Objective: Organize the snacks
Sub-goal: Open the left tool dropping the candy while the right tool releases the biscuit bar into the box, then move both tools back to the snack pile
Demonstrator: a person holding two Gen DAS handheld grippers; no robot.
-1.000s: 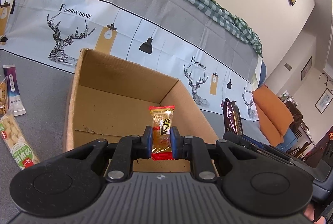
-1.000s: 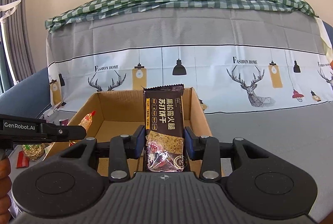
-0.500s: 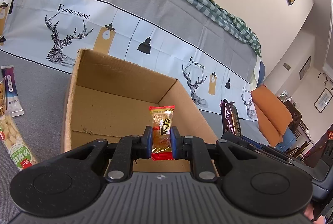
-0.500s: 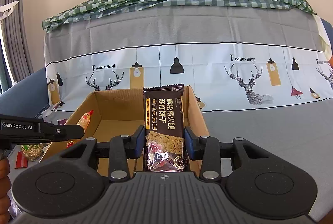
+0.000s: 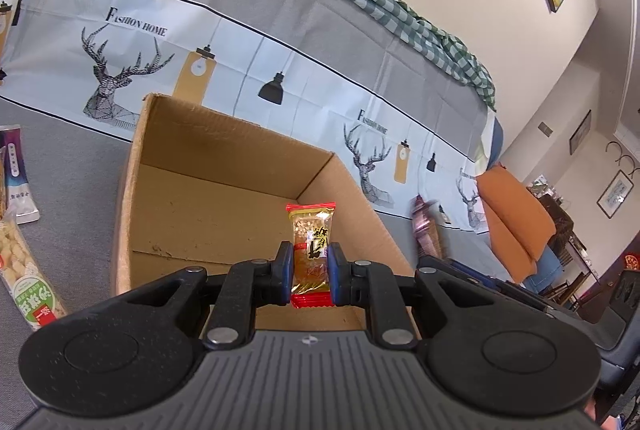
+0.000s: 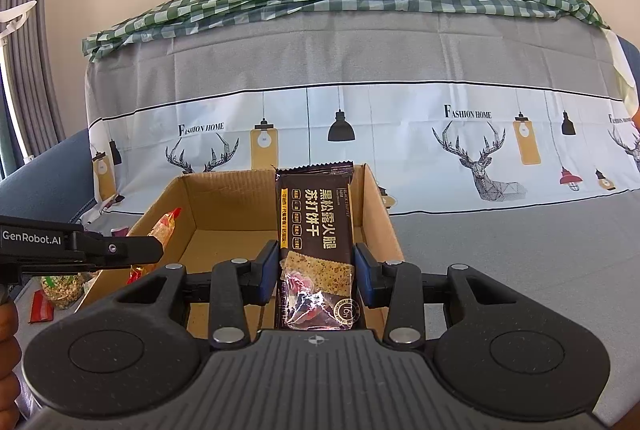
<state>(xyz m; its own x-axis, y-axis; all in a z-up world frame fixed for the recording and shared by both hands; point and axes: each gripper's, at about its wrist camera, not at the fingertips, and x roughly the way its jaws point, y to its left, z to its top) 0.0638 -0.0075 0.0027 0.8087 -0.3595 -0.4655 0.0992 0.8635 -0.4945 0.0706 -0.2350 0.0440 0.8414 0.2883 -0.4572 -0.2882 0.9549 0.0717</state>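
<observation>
So both grippers are loaded: the left gripper (image 5: 309,266) pinches a small red-edged candy (image 5: 311,245), the right gripper (image 6: 315,280) clamps a dark cracker pack (image 6: 315,230), both upright over the cardboard box (image 5: 208,166), probably ready for dropping in.

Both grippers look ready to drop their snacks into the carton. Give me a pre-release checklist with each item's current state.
1. Left gripper shut on the red-and-gold candy packet: ok.
2. Right gripper shut on the dark cracker packet: ok.
3. Cardboard box open on top, floor bare where visible: ok.
4. Candy packet over the box opening: ok, seen against the interior.
5. Cracker packet over the opening rather than the right wall: cannot tell; it hides that edge.
6. The two grippers apart from each other: ok; the right wrist view shows a gap between them.
</observation>
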